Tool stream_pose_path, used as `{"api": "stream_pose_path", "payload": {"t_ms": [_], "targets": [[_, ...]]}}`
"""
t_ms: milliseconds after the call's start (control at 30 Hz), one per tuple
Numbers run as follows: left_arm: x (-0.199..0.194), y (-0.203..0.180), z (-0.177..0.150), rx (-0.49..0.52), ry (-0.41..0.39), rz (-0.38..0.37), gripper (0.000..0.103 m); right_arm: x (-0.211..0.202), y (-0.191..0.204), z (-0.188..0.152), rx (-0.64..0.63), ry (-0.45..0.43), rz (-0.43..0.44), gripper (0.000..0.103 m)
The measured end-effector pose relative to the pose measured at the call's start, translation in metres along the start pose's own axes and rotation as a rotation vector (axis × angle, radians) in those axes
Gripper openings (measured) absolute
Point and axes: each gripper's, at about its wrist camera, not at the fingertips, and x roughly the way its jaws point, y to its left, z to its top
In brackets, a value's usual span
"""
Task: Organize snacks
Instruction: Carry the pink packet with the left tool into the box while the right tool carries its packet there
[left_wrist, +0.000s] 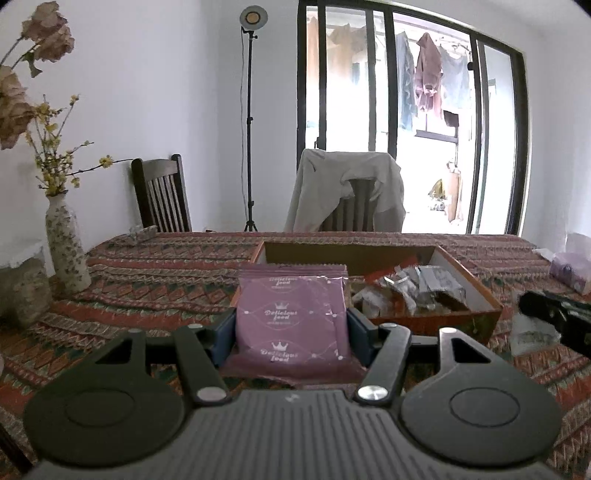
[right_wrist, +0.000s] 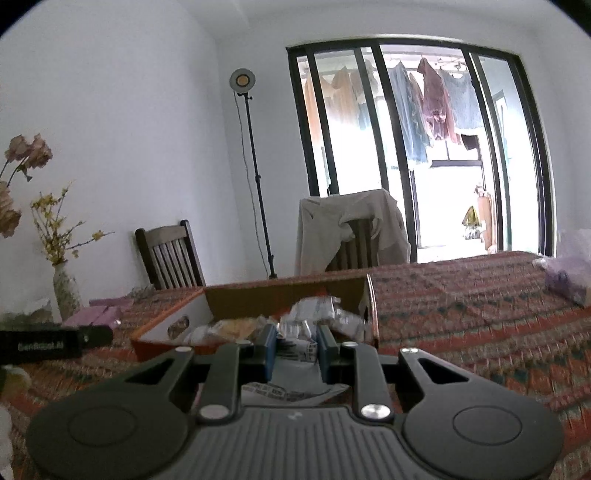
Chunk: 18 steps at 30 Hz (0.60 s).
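Purple snack packet (left_wrist: 291, 317): flat foil pouch, likely light, pliant and slippery; best taken across its flat sides. Clamped upright in the left gripper (left_wrist: 291, 332), near the cardboard box (left_wrist: 476, 291) of snacks. Right gripper (right_wrist: 295, 350): jaws pinched on a grey-white wrapper (right_wrist: 295, 376), aimed nearly level at the box.

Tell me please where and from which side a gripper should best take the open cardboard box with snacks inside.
Probably the near long wall of the open cardboard box, from above, one finger inside and one outside. That thin upright rim is bare there, while loose wrapped snacks fill the inside. The left gripper holds a purple snack packet.
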Motion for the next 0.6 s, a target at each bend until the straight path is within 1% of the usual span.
{"api": "stream_pose_path", "payload": {"t_ms": [133, 267, 400, 500, 600], "targets": [[0.021, -0.003, 0.014, 0.005, -0.006, -0.005, 0.063, 0.027, 0.004, 0.018, -0.007, -0.022, 0.004, 0.022], [0.049, -0.006, 0.029, 0.007, -0.002, -0.006, 0.063, 0.062, 0.010, 0.038, -0.027, -0.017, 0.022, 0.022], [0.083, -0.006, 0.043, -0.024, 0.012, -0.013, 0.063, 0.096, 0.017, 0.056, -0.038, -0.022, 0.031, 0.022], [0.109, -0.007, 0.052, -0.049, 0.024, -0.014, 0.063, 0.124, 0.021, 0.062, -0.030, -0.025, 0.031, 0.022], [0.133, -0.004, 0.058, -0.069, 0.020, 0.003, 0.063, 0.151, 0.019, 0.060, 0.002, -0.018, 0.022, 0.022]]}}
